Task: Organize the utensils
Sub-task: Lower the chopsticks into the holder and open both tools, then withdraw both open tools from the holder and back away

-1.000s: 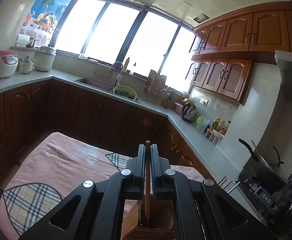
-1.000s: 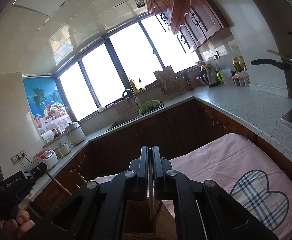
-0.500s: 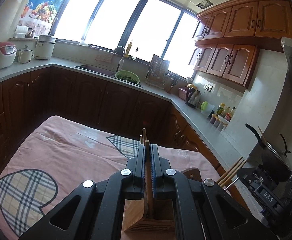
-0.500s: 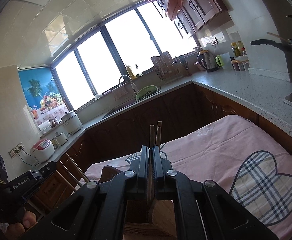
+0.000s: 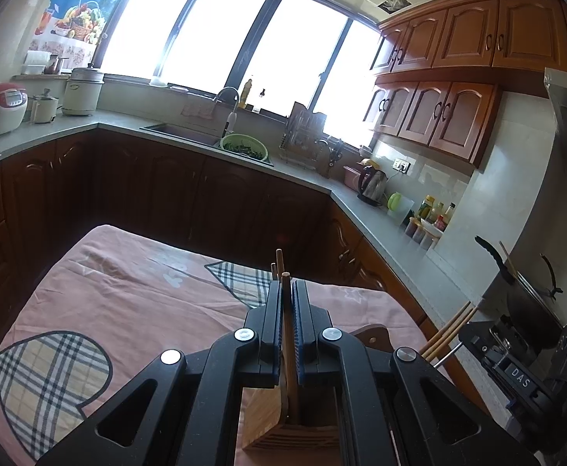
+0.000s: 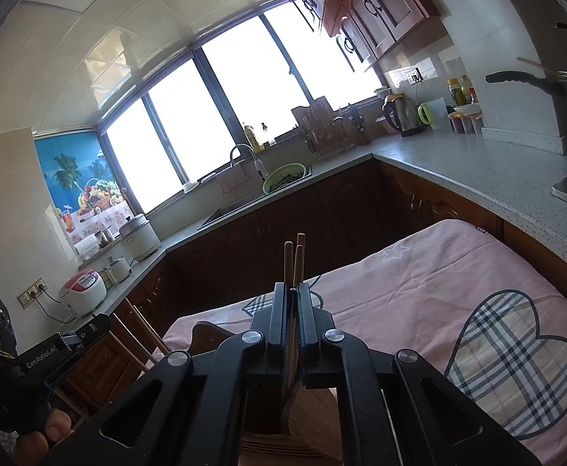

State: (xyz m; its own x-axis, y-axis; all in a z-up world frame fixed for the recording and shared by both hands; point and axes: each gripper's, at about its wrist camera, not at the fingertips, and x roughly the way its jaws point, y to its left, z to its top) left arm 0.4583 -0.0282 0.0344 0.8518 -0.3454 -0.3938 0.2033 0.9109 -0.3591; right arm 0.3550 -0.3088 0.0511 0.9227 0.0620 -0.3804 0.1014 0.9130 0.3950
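Observation:
My left gripper (image 5: 287, 291) is shut on wooden chopsticks (image 5: 286, 310) that stand upright; their lower ends reach down into a wooden utensil holder (image 5: 279, 427) below the fingers. My right gripper (image 6: 292, 291) is shut on a pair of wooden chopsticks (image 6: 294, 264) above the same wooden holder (image 6: 306, 423). The right gripper body (image 5: 516, 365) with its chopsticks (image 5: 448, 330) shows at the right of the left wrist view. The left gripper body (image 6: 38, 361) with its chopsticks (image 6: 143, 330) shows at the left of the right wrist view.
The holder stands on a table with a pink cloth (image 5: 128, 291) bearing plaid hearts (image 6: 516, 361). Dark kitchen cabinets and a grey counter (image 5: 380, 225) surround it, with a sink, green colander (image 5: 243, 146), kettle (image 5: 372, 184) and a pot (image 5: 524, 295).
Both grippers have tilted downwards, bringing more table and the holder into view. The chopstick tips now stick out beyond the fingers, and each gripper shows in the other's view.

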